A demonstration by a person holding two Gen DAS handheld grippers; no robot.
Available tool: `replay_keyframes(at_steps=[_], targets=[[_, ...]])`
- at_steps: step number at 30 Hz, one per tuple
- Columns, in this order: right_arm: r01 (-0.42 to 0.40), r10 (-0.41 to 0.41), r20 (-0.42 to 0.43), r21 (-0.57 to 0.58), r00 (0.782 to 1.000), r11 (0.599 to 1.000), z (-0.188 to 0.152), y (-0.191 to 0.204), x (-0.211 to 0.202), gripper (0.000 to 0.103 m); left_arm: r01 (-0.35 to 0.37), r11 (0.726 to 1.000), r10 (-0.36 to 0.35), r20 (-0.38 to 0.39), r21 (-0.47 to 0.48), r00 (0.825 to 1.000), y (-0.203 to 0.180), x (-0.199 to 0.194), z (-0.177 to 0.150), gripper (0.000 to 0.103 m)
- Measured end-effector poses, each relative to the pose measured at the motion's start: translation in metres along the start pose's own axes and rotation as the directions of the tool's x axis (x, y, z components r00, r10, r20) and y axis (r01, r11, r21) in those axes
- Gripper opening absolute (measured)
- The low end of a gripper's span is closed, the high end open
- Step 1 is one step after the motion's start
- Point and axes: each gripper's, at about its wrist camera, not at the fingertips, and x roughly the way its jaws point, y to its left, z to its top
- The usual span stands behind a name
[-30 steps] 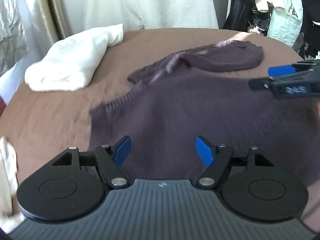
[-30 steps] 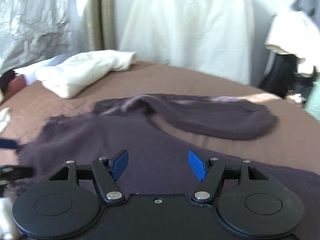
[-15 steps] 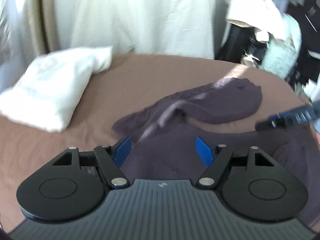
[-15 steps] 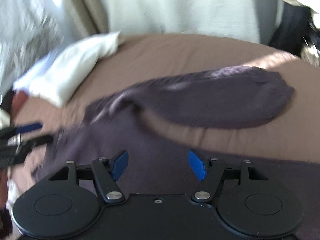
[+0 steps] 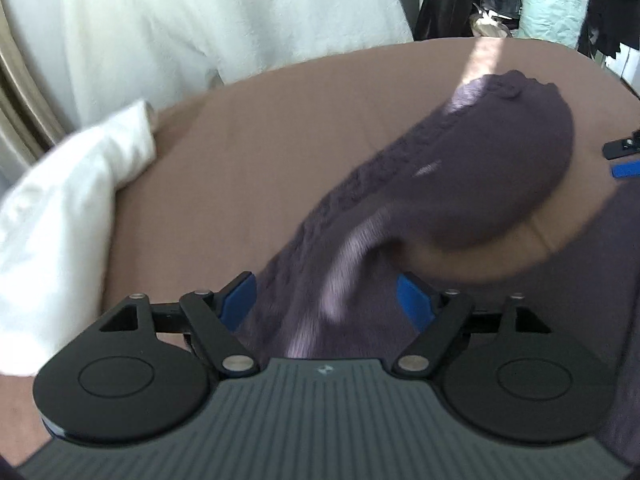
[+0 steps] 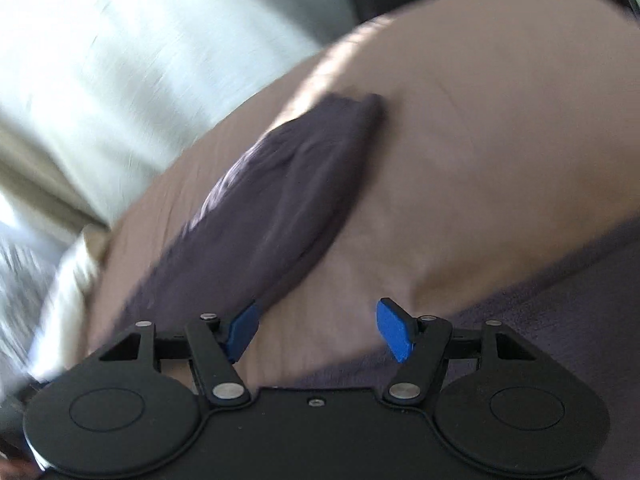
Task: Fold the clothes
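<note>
Broadly, a brown cloth-covered bed surface (image 5: 280, 152) fills both views, w/ a pale cream hanging sheet (image 5: 200, 20) behind it at 12 o'clock. A dark purple knitted sweater (image 5: 592, 280) lies on the brown cloth; its body sits at 3–5 o'clock in the left wrist view, and its long cable-knit sleeve (image 5: 460, 184) runs from 6 toward 1 o'clock, cuff end lit by sun. A folded white garment (image 5: 64, 216) rests at 9 o'clock, apart from the sweater. The left gripper (image 5: 326, 300) has its blue pads spread wide, sleeve fabric lying between them, not pinched. The right gripper (image 6: 316, 332) is likewise spread, over bare cloth just beside the sleeve; view is blurred. Its tips (image 5: 624, 156) show at 3 o'clock in left view.
</note>
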Motion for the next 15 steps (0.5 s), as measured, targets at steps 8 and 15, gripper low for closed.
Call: replay_keyframes(at_steps=[8,15], targets=[[-0.022,0.014,0.065,0.117,0.998,0.993,0.03,-0.001,0.055,0.071,0.14,0.943,-0.173,-0.086,-0.301,0.981,0.032,0.05,-0.005,0.012],[0.067,-0.026,0.207,-0.194,0.978,0.979,0.025,0.085,0.047,0.014,0.123,0.986,-0.125,-0.009,-0.112,0.992,0.003,-0.005,-0.025,0.011]])
